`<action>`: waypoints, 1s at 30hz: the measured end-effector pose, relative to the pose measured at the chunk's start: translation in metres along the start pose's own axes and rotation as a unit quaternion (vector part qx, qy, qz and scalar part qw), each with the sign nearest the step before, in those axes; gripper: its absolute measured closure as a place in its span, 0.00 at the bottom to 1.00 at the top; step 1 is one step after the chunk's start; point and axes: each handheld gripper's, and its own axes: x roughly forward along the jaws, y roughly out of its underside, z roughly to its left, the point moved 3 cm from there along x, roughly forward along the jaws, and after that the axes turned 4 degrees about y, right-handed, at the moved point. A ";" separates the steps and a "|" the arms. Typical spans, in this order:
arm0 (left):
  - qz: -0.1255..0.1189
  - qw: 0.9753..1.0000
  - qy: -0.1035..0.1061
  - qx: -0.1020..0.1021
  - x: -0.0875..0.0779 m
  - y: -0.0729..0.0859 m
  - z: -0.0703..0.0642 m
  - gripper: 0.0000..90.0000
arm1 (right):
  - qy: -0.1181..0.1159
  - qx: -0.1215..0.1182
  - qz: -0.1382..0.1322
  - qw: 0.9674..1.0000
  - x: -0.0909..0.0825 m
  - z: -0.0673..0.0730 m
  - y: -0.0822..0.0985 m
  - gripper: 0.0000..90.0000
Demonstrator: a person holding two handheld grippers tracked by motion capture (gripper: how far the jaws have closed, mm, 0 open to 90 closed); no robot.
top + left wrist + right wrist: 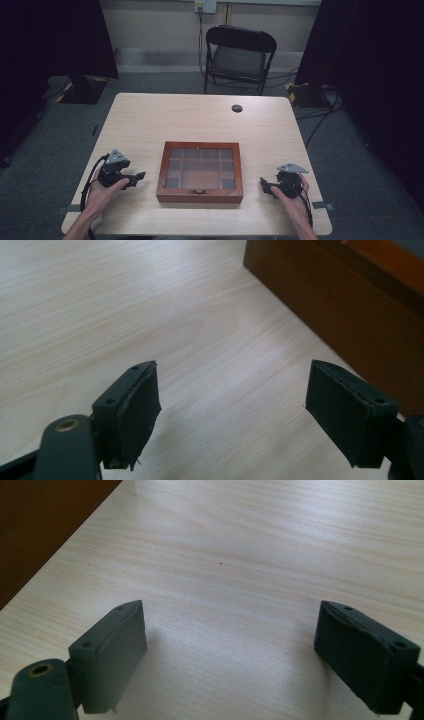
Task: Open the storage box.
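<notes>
Box: dark reddish-brown wood, smooth satin finish, glazed lid. Desk: pale wood-grain laminate, smooth, faint sheen. Left hand-held gripper and right hand-held gripper: matt black pads.

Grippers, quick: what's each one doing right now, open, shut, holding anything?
Left gripper: open, nothing between its jaws, beside the wooden box.
Right gripper: open, holding nothing, over bare table.
</notes>
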 end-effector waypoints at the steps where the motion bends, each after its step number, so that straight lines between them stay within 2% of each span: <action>1: -0.004 1.000 -0.006 0.001 -0.001 -0.001 -0.001 0.23 | 0.000 0.000 0.000 1.000 0.000 0.000 0.000 0.14; 3: -0.006 1.000 -0.009 0.004 -0.003 -0.004 -0.003 0.23 | 0.000 0.000 0.000 1.000 0.000 0.000 0.000 0.14; 6: -0.017 1.000 0.002 0.001 -0.007 -0.008 -0.008 0.24 | 0.000 0.000 0.000 1.000 0.000 0.000 0.000 0.14; 9: -0.023 1.000 0.012 0.010 -0.009 -0.013 -0.013 0.25 | 0.000 0.000 0.000 1.000 0.000 0.000 0.000 0.14; 11: -0.029 0.999 0.024 0.008 -0.012 -0.017 -0.017 0.27 | 0.000 0.000 0.000 1.000 0.000 0.000 0.000 0.14; 13: -0.041 0.998 0.036 0.008 -0.014 -0.020 -0.022 0.28 | 0.000 0.001 0.000 1.000 0.000 0.000 0.000 0.14; 16: -0.043 0.998 0.049 0.016 -0.015 -0.025 -0.028 0.31 | 0.000 0.001 0.000 1.000 0.000 0.000 0.000 0.14; 20: -0.056 0.996 0.058 0.024 -0.016 -0.034 -0.038 0.33 | 0.000 0.001 0.000 1.000 0.000 0.000 0.000 0.14; 29: -0.062 0.994 0.080 0.042 -0.013 -0.053 -0.056 0.37 | 0.000 0.000 0.000 1.000 0.000 0.000 0.000 0.14; 30: -0.064 0.993 0.088 0.042 -0.013 -0.055 -0.058 0.38 | 0.000 0.000 0.000 1.000 0.000 0.000 0.000 0.14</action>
